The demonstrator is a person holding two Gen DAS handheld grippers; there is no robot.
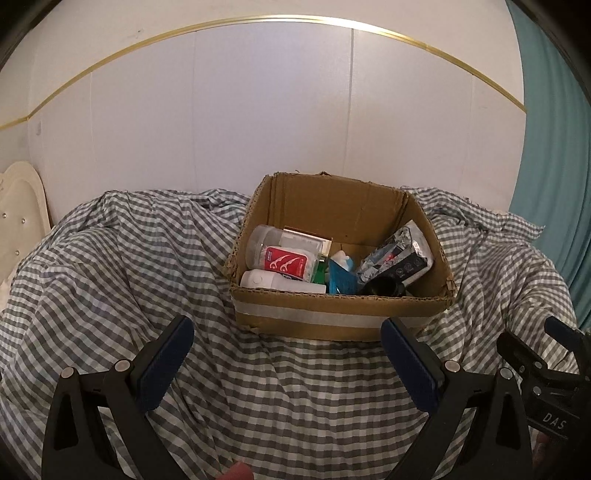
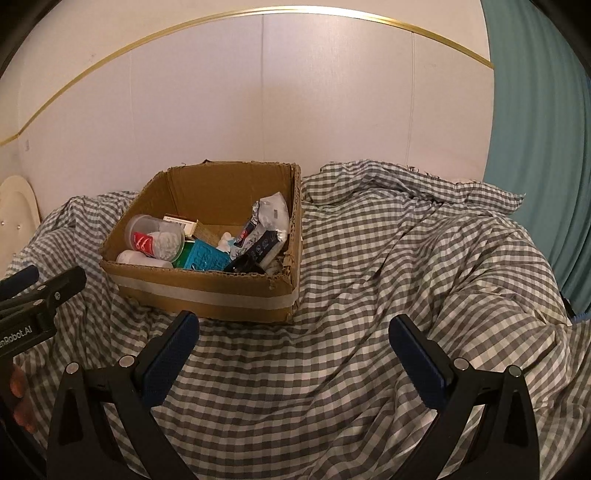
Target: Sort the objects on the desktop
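Observation:
An open cardboard box (image 1: 332,317) (image 2: 207,291) stands on the grey checked cloth (image 1: 110,266) (image 2: 406,277). Inside lie a clear tub of floss picks with a red label (image 1: 286,260) (image 2: 155,240), a white bottle (image 1: 280,282) (image 2: 142,258), a teal packet (image 1: 341,280) (image 2: 207,258), a silver pouch (image 1: 399,254) (image 2: 264,225), a black item (image 1: 382,286) (image 2: 243,264) and a small carton (image 1: 306,238) (image 2: 181,223). My left gripper (image 1: 286,363) hovers open just before the box's front wall, holding nothing. My right gripper (image 2: 295,360) is open and empty, to the box's right front.
A white panelled wall with a gold trim line (image 1: 221,26) (image 2: 258,14) rises behind. A teal curtain (image 1: 554,147) (image 2: 543,129) hangs at the right. A cream padded headboard (image 1: 20,206) (image 2: 14,206) shows at the far left. The cloth is heavily wrinkled.

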